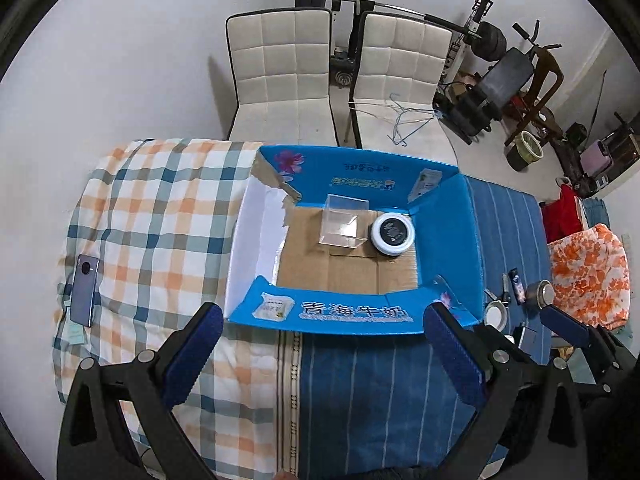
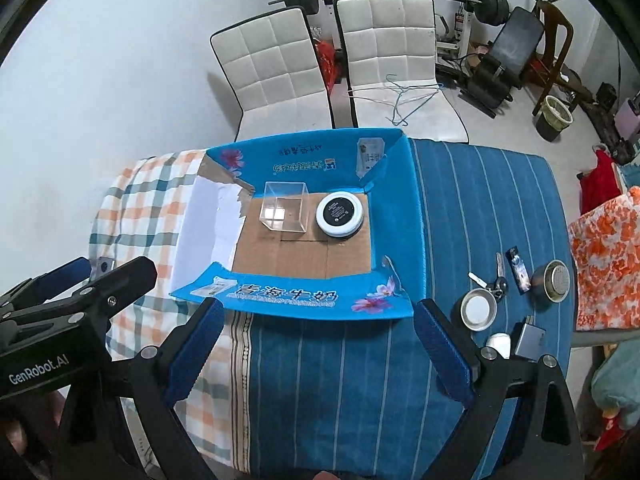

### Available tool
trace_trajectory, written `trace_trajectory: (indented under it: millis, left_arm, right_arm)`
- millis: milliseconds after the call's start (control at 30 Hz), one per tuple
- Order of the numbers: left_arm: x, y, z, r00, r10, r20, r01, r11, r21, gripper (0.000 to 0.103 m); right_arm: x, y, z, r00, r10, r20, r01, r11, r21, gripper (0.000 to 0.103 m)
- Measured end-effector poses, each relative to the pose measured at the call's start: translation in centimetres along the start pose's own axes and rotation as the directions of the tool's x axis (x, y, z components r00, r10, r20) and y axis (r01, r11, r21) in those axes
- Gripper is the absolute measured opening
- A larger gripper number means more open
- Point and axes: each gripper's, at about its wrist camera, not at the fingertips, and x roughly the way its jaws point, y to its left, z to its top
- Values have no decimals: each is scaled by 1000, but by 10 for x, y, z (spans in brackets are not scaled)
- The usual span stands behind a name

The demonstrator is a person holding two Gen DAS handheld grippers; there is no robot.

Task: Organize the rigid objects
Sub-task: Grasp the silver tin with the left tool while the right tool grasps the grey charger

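1. the left gripper (image 1: pixel 324 356) hangs over the counter (image 1: pixel 360 400), just in front of the box (image 1: pixel 448 216). its blue fingers (image 1: pixel 192 356) are spread wide and hold nothing.
2. the right gripper (image 2: pixel 316 356) hangs over the blue striped cloth (image 2: pixel 352 380). its fingers (image 2: pixel 444 356) are spread wide too, with nothing between them.
3. in the right view the left gripper shows at the left edge, with its fingers (image 2: pixel 120 280) over the check cloth (image 2: pixel 140 216).
4. the box is a blue carton with its flaps folded out. it sits in the middle of the counter, half on the check cloth and half on the striped cloth.
5. a clear cube (image 2: pixel 284 210) sits on the brown floor of the box, near the back wall.
6. a round tin (image 2: pixel 340 214) with a white rim and black top sits just beside the cube, on its right, near the back right corner.
7. more small things lie on the striped cloth, to the right of the box and apart from it.
8. a small metal dish (image 2: pixel 478 310) with a white inside is there.
9. keys (image 2: pixel 496 280) lie just behind the dish.
10. a dark flat card (image 2: pixel 518 270) lies beside the keys.
11. a round metal can (image 2: pixel 552 282) stands to the right of the card.
12. a white cap (image 2: pixel 500 344) and a grey square thing (image 2: pixel 528 338) lie close to the right gripper.
13. a phone (image 1: pixel 84 290) lies on the check cloth, far to the left of the box.
14. two white chairs (image 1: pixel 280 72) stand behind the counter.
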Motion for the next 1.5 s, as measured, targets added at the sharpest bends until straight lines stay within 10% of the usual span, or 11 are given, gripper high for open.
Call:
trace_trajectory:
  millis: [367, 633, 767, 933, 1367, 1500]
  left_arm:
    - [45, -142, -25, 988, -112, -106, 130, 975, 182, 103]
    - [137, -274, -52, 970, -101, -221, 178, 917, 358, 103]
    - [177, -316, -55, 968, -39, -249, 147, 888, 435, 103]
    - [205, -324, -48, 965, 10, -263, 113, 888, 447, 102]
    - [284, -356, -64, 913, 89, -399, 122, 873, 473, 102]
    - [302, -358, -76, 888, 89, -451, 150, 872, 466, 78]
  right_arm:
    - [16, -215, -75, 976, -172, -137, 210, 915, 345, 98]
    - [99, -334, -117, 961, -121, -248, 241, 806, 540, 98]
    - [148, -353, -124, 955, -56, -291, 222, 785, 578, 97]
    - [172, -361, -130, 958, -50, -282, 219, 762, 610, 67]
    - [161, -400, -150, 940, -51, -336, 262, 737, 623, 68]
    - [166, -391, -143, 921, -132, -366, 333, 754, 566, 65]
